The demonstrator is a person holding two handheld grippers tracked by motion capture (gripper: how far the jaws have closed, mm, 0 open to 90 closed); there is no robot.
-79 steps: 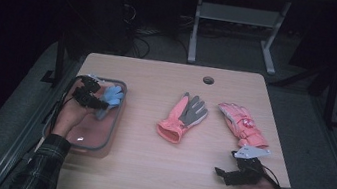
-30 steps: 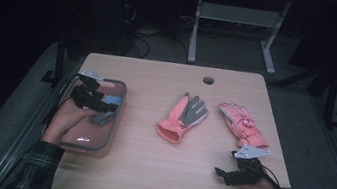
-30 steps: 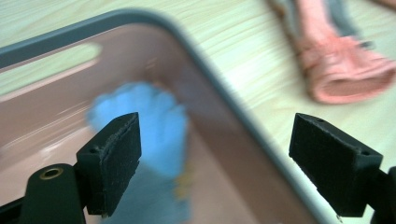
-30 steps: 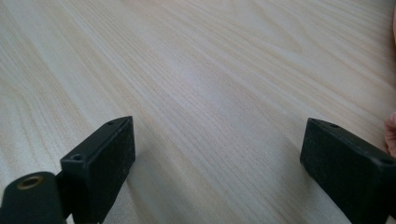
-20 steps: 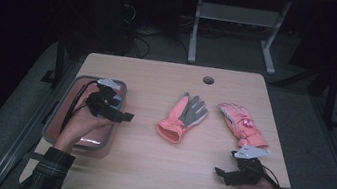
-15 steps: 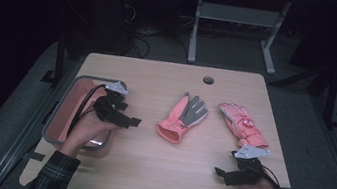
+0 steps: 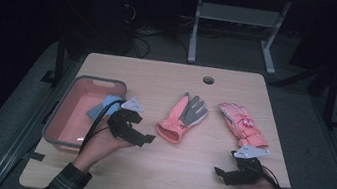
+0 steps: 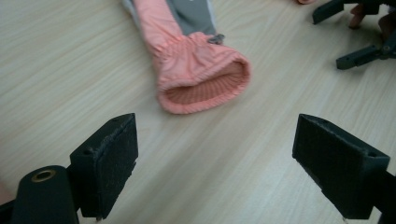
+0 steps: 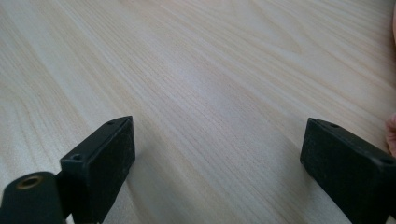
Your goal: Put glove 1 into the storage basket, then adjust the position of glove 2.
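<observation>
**A:** So how far along does the glove sorting look? A blue item [image 7: 101, 108] already lies in the pink bin [image 7: 63, 112] at the left edge of the table [image 7: 184, 178], so that part looks done.

**B:** Yeah, roughly a third done is the guess. Two gloves are still out on the wood. The pink-and-grey glove [image 7: 182, 117] lies flat near the middle, cuff toward the person, and the second pink glove [image 7: 242, 126] lies to its right, well apart from the bin.

**A:** And the left gripper [image 7: 142, 138]?

**B:** It hangs just past the bin's right wall, pointed at the middle glove. In the left gripper view the jaws stand wide with nothing between them, and the glove's ribbed cuff [image 8: 203, 86] sits straight ahead, near but not touching. Looks like the reach for glove number two is just starting.

**A:** What about the right gripper [image 7: 223, 173]?

**B:** Low on the table near the front right corner, jaws spread wide too, holding nothing. Its own view has bare wood grain between the pads. It seems to be waiting.

**A:** So what's left?

**B:** Closing on that cuff, carrying it over the bin wall, dropping it, then the same for the far right glove. Neither is gripped yet.
</observation>
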